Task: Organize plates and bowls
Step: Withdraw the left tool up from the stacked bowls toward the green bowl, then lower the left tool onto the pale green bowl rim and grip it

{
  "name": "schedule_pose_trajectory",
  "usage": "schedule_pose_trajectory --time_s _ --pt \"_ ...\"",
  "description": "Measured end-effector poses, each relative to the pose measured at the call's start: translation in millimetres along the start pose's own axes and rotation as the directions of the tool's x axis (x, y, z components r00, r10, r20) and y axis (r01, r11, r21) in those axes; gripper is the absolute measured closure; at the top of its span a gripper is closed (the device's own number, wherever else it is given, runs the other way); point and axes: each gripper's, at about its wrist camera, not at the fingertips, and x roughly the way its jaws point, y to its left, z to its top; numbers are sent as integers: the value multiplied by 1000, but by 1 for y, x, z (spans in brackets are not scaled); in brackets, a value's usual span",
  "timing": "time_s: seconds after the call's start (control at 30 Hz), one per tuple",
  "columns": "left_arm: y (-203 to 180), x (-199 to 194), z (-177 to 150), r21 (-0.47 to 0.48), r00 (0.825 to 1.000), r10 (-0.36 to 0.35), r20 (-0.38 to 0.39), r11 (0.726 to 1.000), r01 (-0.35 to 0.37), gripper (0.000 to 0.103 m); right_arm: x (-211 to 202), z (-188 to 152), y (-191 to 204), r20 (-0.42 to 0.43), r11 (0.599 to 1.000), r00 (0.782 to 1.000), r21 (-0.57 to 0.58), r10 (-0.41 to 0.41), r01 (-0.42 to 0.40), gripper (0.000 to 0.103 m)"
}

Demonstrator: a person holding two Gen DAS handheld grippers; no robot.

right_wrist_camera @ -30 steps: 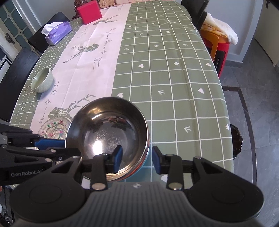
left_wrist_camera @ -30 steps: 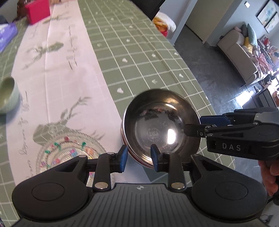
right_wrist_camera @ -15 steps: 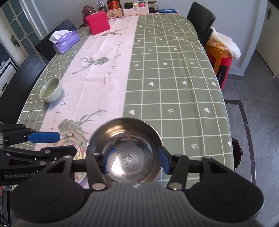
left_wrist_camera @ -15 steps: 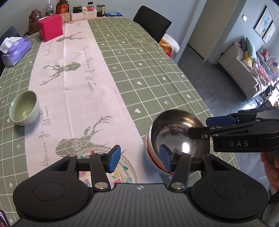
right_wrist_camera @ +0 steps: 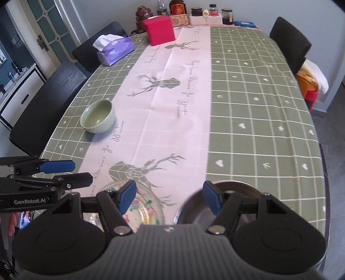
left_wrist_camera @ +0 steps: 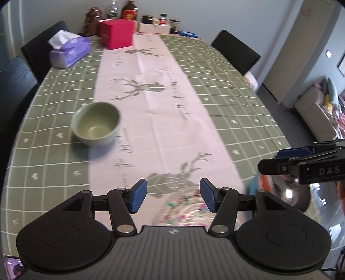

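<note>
Over the near end of the table my left gripper (left_wrist_camera: pixel 173 198) hangs with its jaws opening and nothing between them. A clear glass plate (left_wrist_camera: pixel 183 212) with a flower pattern lies just beneath it. A pale green bowl (left_wrist_camera: pixel 96 123) stands upright further off to the left. My right gripper (right_wrist_camera: pixel 170 198) is opening too, with no pad pressing on anything. Its right finger hovers over the rim of a steel bowl (right_wrist_camera: pixel 243 185) that sits near the table's right edge. The glass plate (right_wrist_camera: pixel 146 206) lies under its left finger. In the other view the steel bowl (left_wrist_camera: pixel 289 193) sits behind the right gripper (left_wrist_camera: pixel 270 160).
A red box (right_wrist_camera: pixel 160 30), a purple tissue pack (right_wrist_camera: pixel 114 50) and several bottles and jars (right_wrist_camera: pixel 195 13) stand at the far end. Black chairs (right_wrist_camera: pixel 49 103) line the left side and one stands at the far right (right_wrist_camera: pixel 291 41). The table edge (right_wrist_camera: pixel 323 193) is close on the right.
Both grippers have drawn back from the steel bowl, and their jaws have widened. The left view has swung left, so the green bowl now sits nearer its middle. The steel bowl rests on the table.
</note>
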Motion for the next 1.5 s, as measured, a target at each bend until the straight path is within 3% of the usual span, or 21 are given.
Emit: schedule_pose_trajectory --time_s 0.2,0.4,0.63,1.0,1.3,1.5 --pt "59 -1 2 -98 998 45 39 994 -41 36 32 25 32 -17 1000 1000 -7 26 -26 35" --pt "119 -5 14 -252 990 76 120 967 -43 36 66 57 61 -27 998 998 5 55 -55 35" --pt "161 4 33 -338 987 107 124 939 -59 36 99 94 92 -23 996 996 1 88 -88 35" --pt "170 32 62 -298 991 98 96 952 -65 38 139 132 124 -31 991 992 -40 125 -126 36" --pt "164 71 71 -259 996 87 35 963 -75 42 183 137 112 -104 993 988 -8 113 -114 54" --pt "164 93 72 -251 996 89 -23 964 -92 51 205 135 111 -154 992 981 -4 120 -122 67"
